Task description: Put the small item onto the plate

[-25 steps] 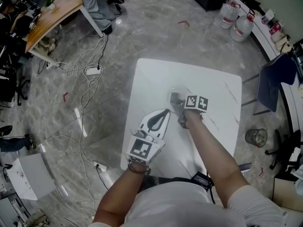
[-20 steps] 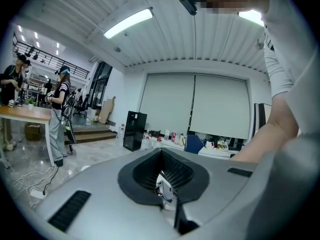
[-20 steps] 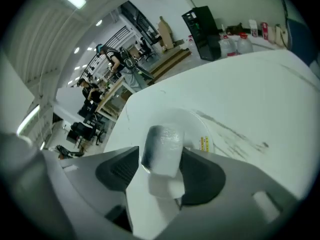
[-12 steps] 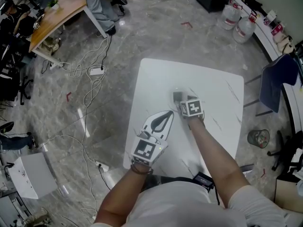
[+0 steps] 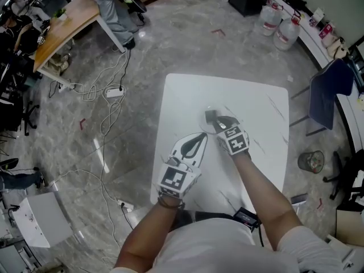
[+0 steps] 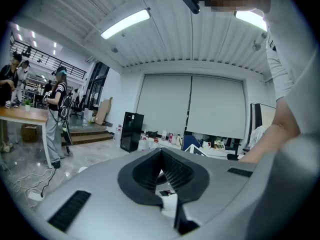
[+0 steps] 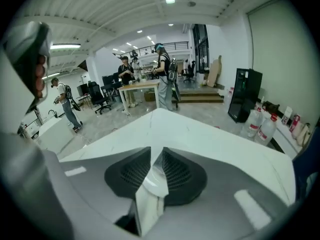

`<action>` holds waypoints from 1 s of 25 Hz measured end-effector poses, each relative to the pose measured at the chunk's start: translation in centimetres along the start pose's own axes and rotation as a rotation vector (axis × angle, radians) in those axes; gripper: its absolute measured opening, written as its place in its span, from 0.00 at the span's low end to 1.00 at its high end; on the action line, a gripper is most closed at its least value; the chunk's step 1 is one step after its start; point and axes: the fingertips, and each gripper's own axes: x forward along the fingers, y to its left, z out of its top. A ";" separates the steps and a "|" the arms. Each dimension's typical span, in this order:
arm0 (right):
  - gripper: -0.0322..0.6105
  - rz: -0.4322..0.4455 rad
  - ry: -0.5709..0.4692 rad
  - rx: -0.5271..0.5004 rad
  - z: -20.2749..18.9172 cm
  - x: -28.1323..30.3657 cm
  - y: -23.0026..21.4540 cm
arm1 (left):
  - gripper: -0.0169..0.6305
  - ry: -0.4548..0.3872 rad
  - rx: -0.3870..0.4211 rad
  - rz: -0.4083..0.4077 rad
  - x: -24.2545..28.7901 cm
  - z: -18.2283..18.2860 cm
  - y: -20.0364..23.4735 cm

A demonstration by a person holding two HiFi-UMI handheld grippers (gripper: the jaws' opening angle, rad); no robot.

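A person (image 5: 216, 246) reaches over a white table (image 5: 182, 95) on a grey floor (image 5: 170, 38). The left gripper (image 5: 200, 137) sits near the right gripper (image 5: 220, 122), whose empty jaws have just been closing beside a small dark item (image 5: 211, 116).

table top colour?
White with faint grey streaks; the table shows best in the head view.

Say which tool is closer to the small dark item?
Right. The right tool, jaws just closed further, contents unclear, sits beside the small dark item; the left tool lies back toward the person.
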 end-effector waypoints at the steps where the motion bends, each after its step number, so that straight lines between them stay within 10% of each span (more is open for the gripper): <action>1: 0.14 0.003 -0.037 -0.018 1.0 -1.2 0.6 | 0.04 -0.006 0.001 -0.006 -0.1 0.3 -0.2; 25: 0.05 -0.079 -0.575 -0.051 14.9 -31.3 24.3 | 0.04 -0.153 0.022 -0.273 -16.9 14.1 -7.7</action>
